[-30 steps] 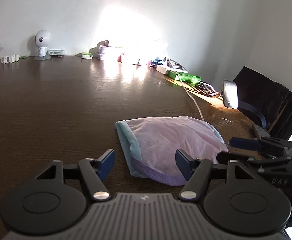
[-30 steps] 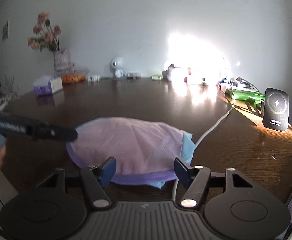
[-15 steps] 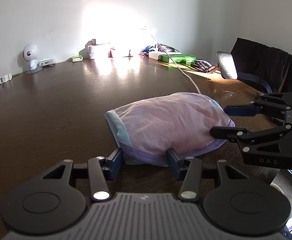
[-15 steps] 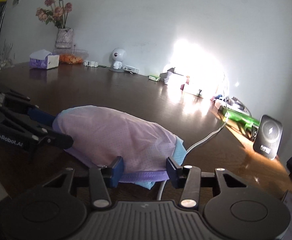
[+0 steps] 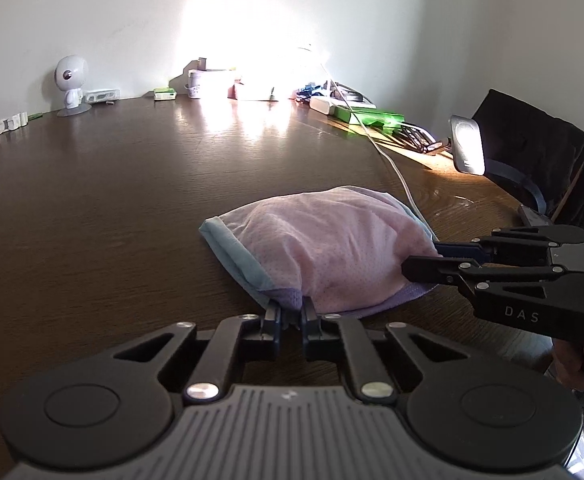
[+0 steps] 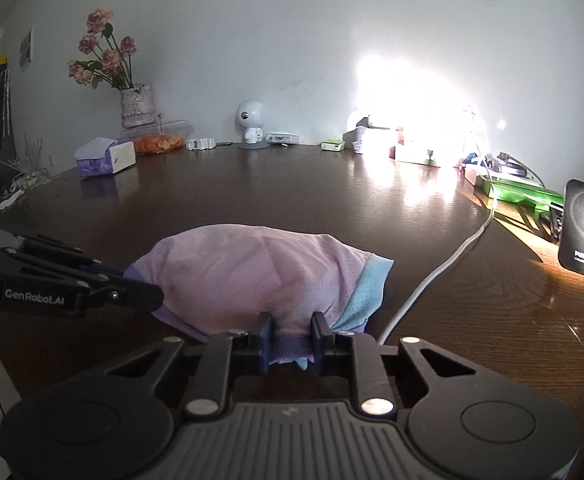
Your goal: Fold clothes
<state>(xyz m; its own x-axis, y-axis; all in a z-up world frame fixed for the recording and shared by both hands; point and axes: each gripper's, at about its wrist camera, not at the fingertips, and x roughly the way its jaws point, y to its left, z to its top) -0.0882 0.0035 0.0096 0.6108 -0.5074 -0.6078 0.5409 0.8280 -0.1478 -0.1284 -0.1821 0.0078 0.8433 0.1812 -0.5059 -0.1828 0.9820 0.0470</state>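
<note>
The garment is pale pink mesh, dotted with fine holes, edged in light blue and lavender. The table is dark brown woodgrain. Both grippers are black with dark blue pads.

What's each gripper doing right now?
Left gripper: shut on the pink garment, at its near hem.
Right gripper: shut on the same garment's purple hem.
</note>
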